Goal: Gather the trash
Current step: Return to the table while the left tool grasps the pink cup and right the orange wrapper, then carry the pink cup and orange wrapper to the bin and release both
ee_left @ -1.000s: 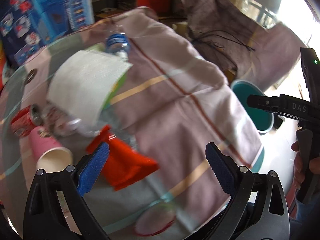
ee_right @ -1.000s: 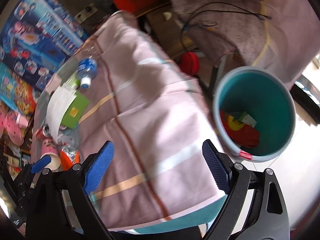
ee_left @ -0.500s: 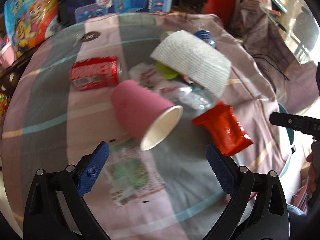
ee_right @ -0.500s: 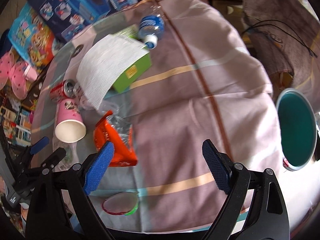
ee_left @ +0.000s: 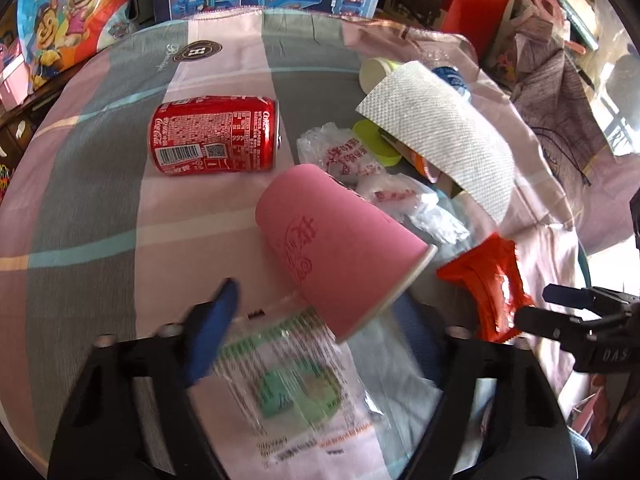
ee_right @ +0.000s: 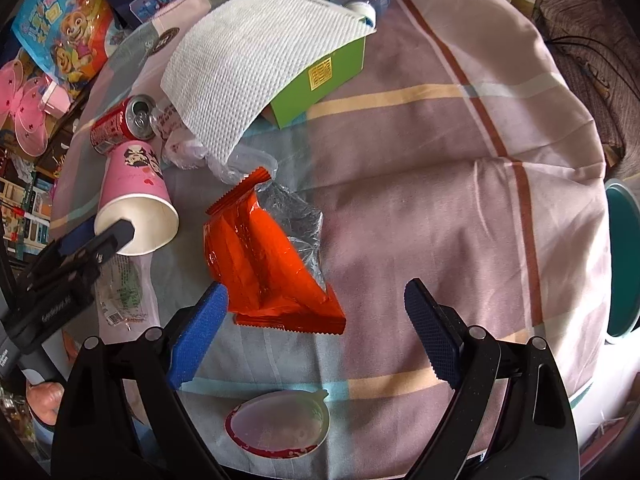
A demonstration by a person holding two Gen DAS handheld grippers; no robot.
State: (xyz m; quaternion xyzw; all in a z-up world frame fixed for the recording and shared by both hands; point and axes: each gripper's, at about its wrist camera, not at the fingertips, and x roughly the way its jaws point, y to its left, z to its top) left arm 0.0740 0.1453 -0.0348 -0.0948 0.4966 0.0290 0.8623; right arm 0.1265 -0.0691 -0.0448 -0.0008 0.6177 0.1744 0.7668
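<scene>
both views have swung since a second ago: the striped cloth on the bench [ee_right: 460, 128] then filled them with the teal bin [ee_right: 622, 264] close by, and now the litter pile sits in front of us while the bin has slid to the far right edge, well away from the pink cup [ee_left: 340, 248]. we take the pink cup as our landmark. the paper towel [ee_right: 248, 68] lies draped over a green box behind the cup, the orange wrapper [ee_right: 272, 264] lies just beside the cup's mouth, and the red can [ee_left: 214, 136] lies beyond its base. the left tongs [ee_left: 320, 320], wide a moment ago, are closing around the cup's rim; the rim sits between the jaws, but blur hides whether the pads press it yet. the right tongs [ee_right: 316, 332] stand wide and empty over the orange wrapper. we judge collecting has moved from searching to picking: cup first, wrapper likely next.
</scene>
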